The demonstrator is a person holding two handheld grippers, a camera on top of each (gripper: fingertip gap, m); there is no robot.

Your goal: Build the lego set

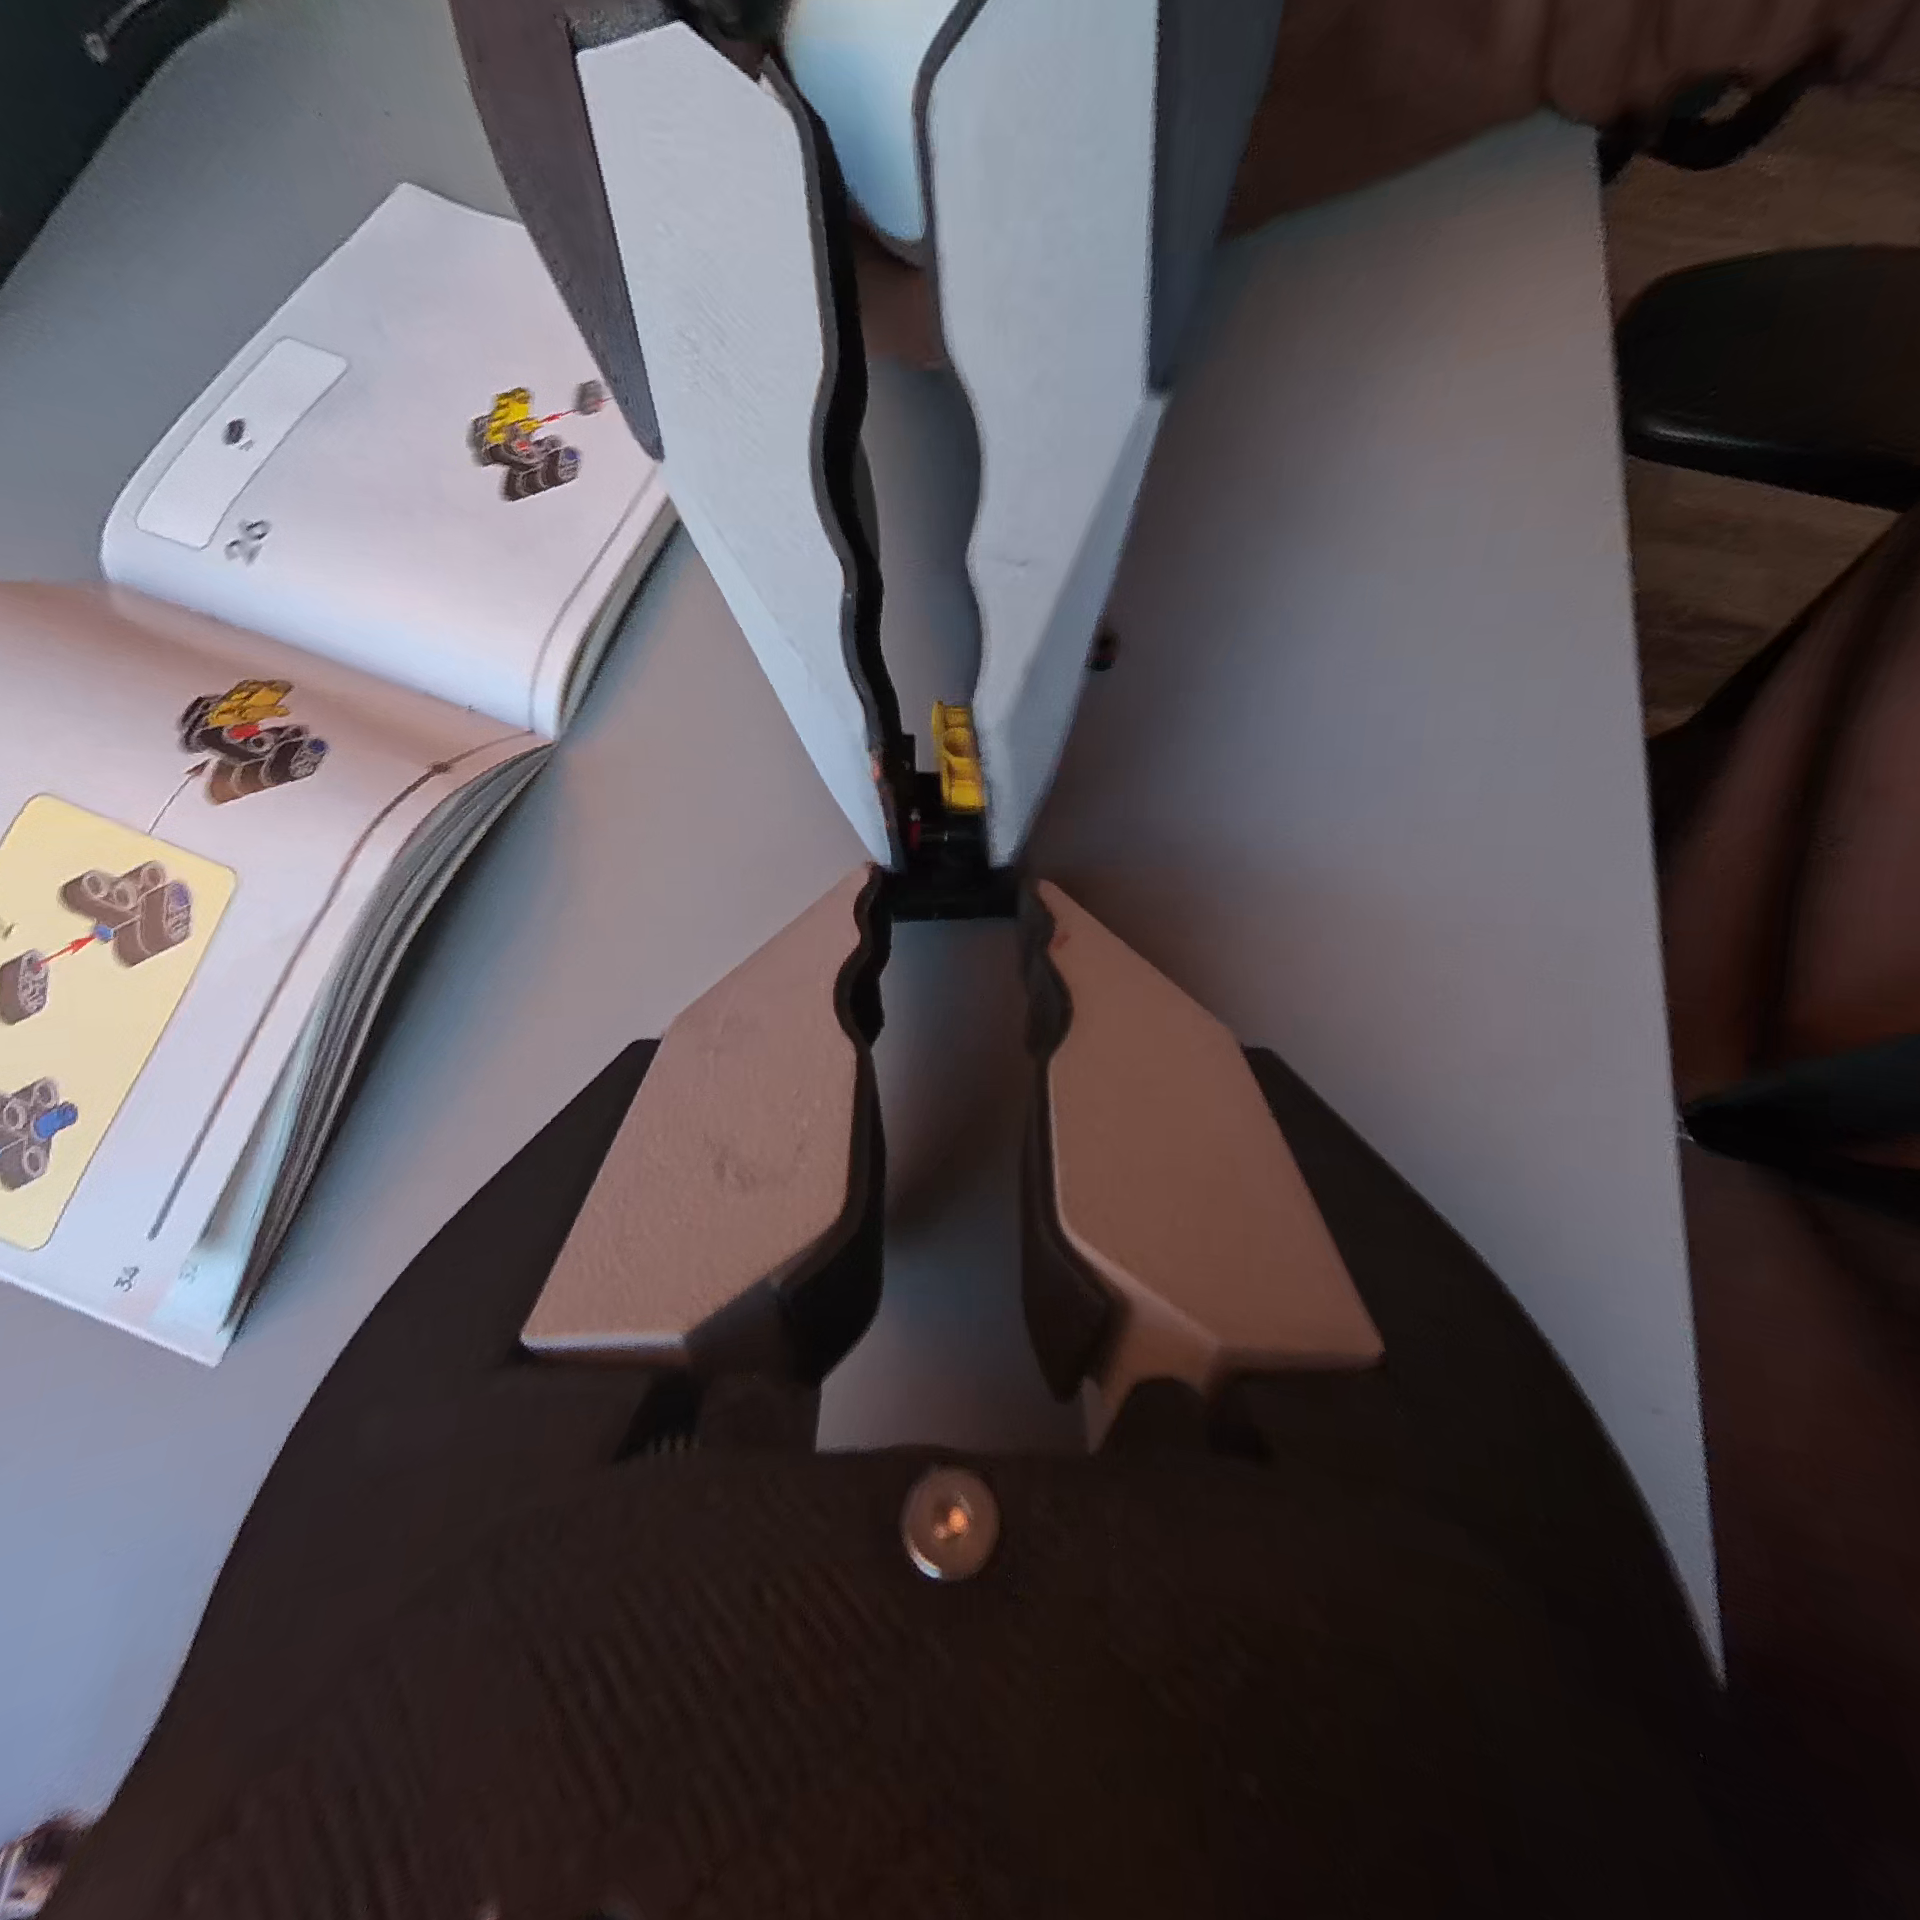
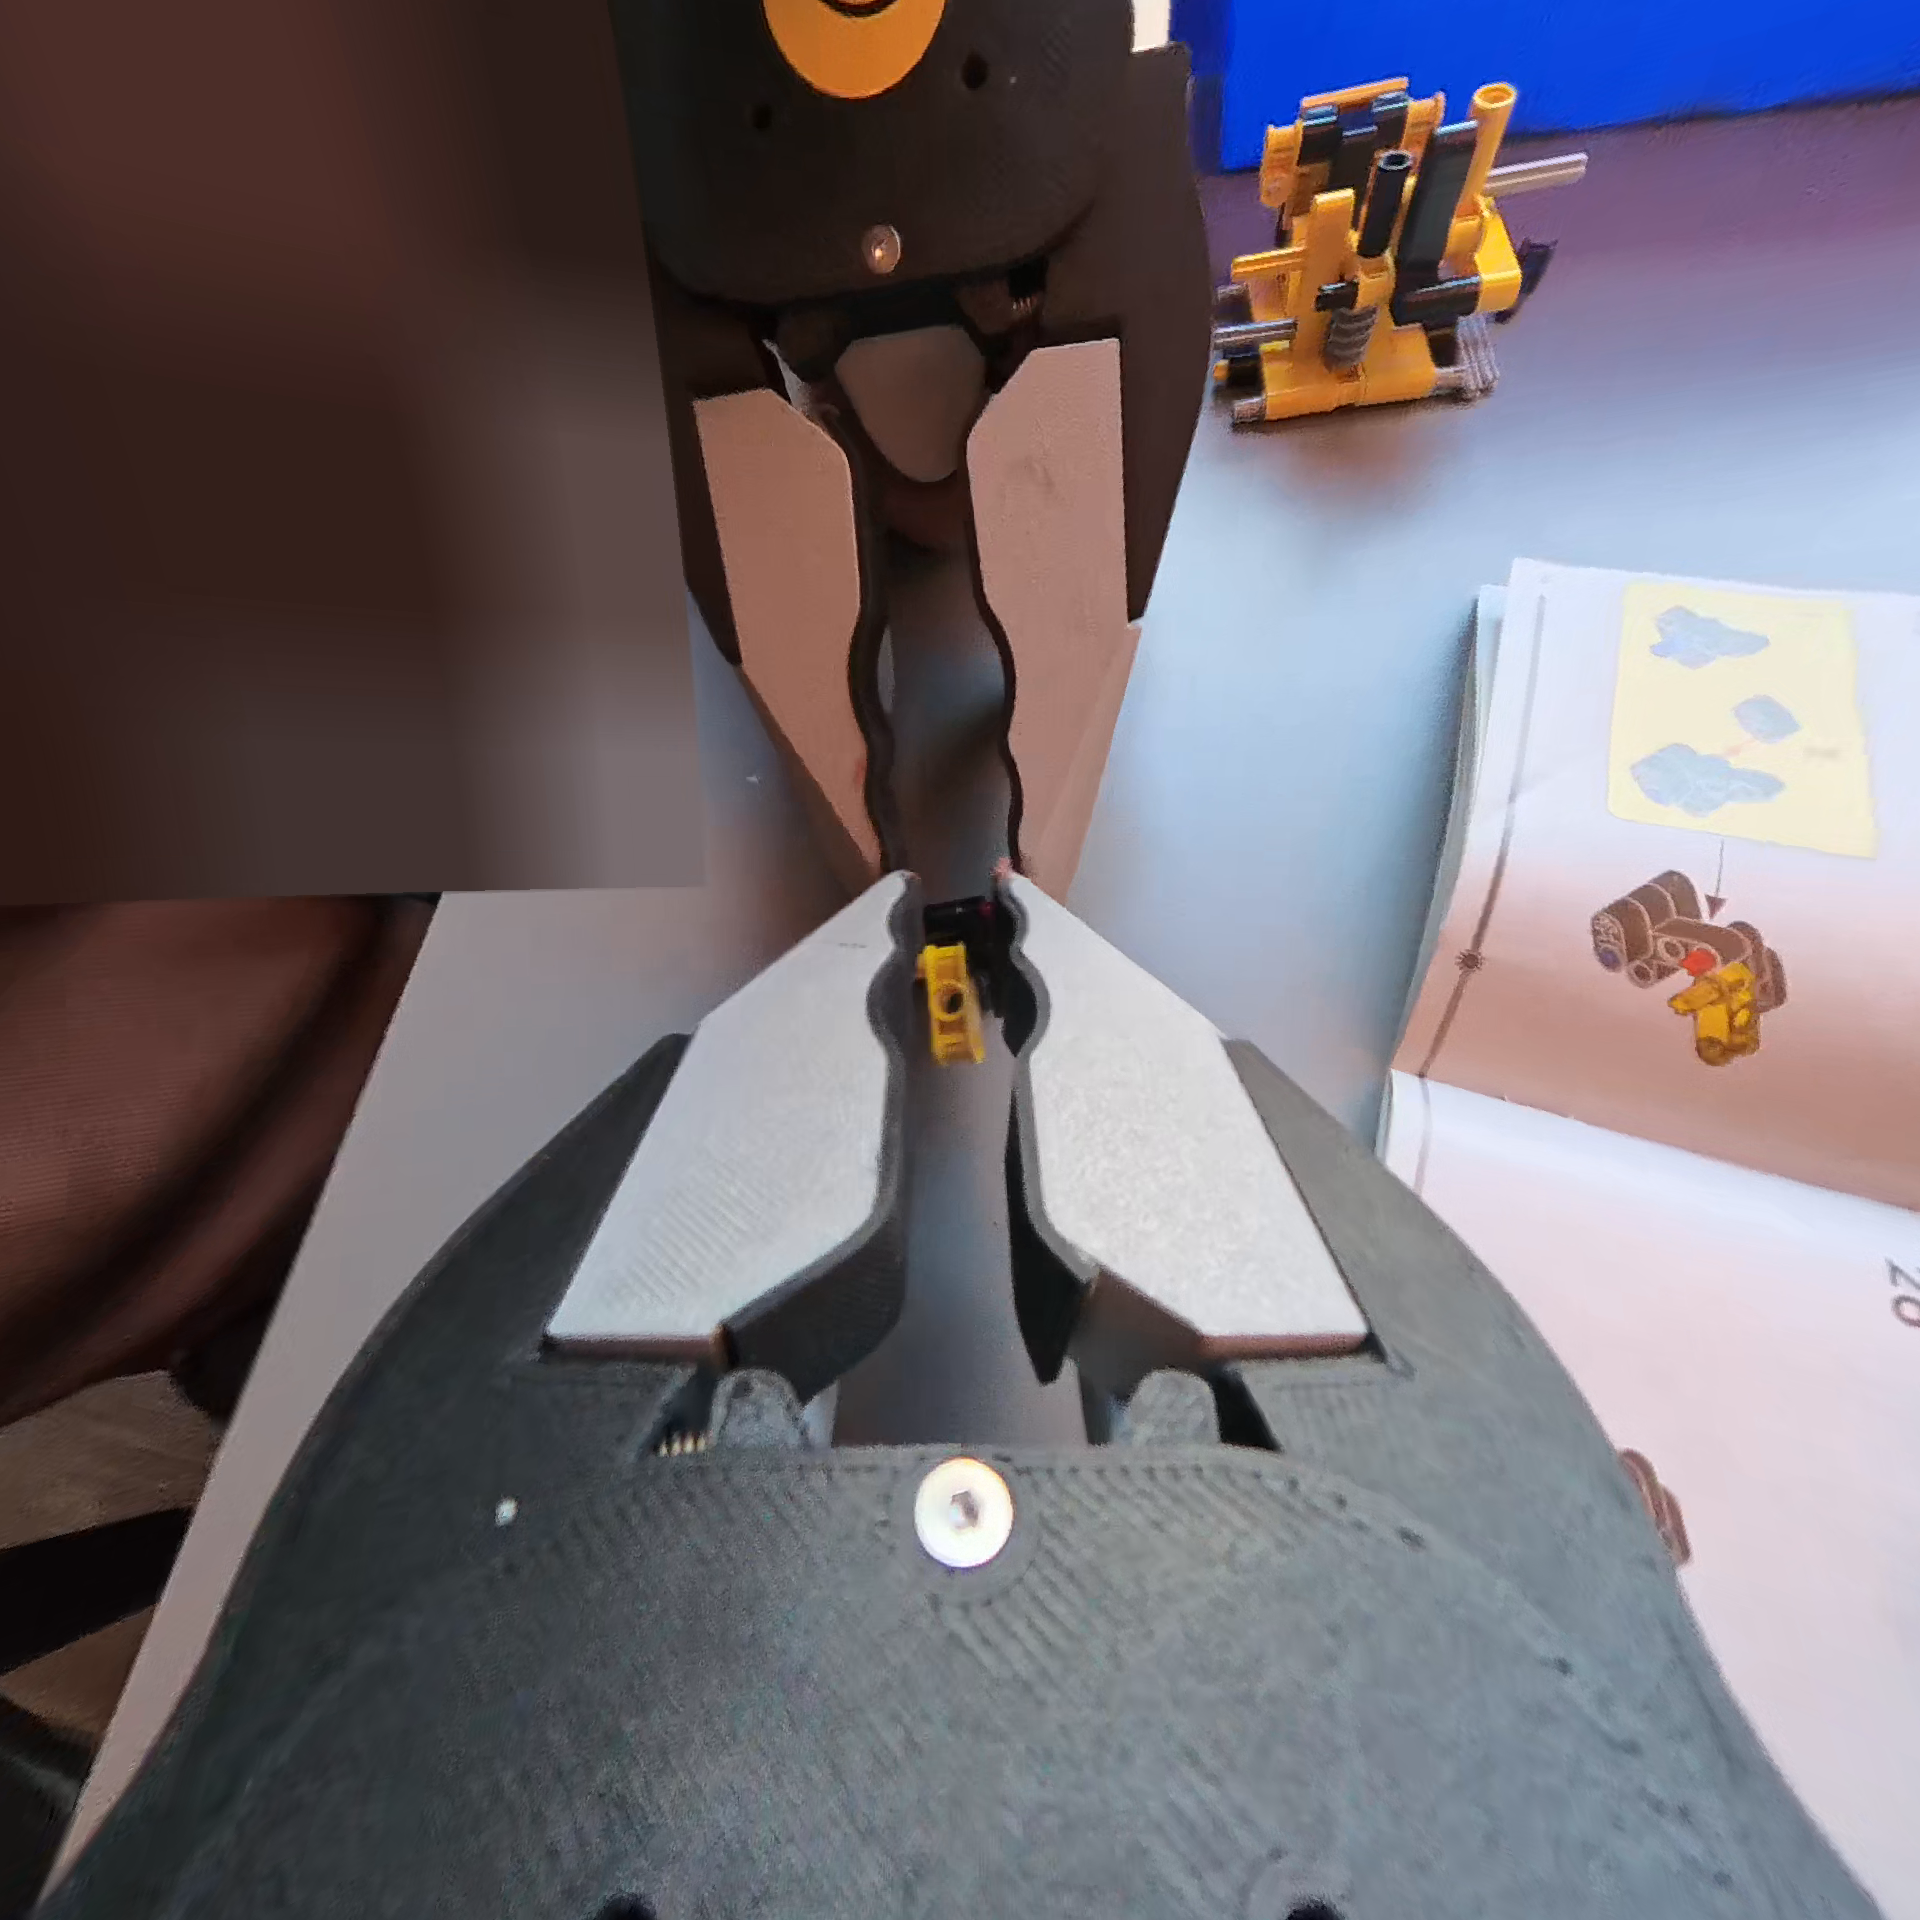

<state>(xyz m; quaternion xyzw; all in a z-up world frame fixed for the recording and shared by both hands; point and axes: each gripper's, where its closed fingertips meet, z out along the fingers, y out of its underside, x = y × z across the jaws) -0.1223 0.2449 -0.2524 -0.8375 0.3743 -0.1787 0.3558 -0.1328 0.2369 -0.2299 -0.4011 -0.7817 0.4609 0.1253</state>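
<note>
A small Lego sub-assembly, a yellow piece joined to a black part, hangs above the grey table between two grippers that meet tip to tip. My left gripper is shut on the black end. My right gripper comes from the far side, shut around the yellow piece. In the right wrist view the yellow piece lies between my right gripper's fingers, with the black part at the tips. The left gripper meets it from the far side.
An open instruction booklet lies on the table to the left, and shows at the right in the right wrist view. A larger yellow and black Lego build stands at the back right, before a blue box. The table edge runs close on the right. My left and right fingertips are right by each other.
</note>
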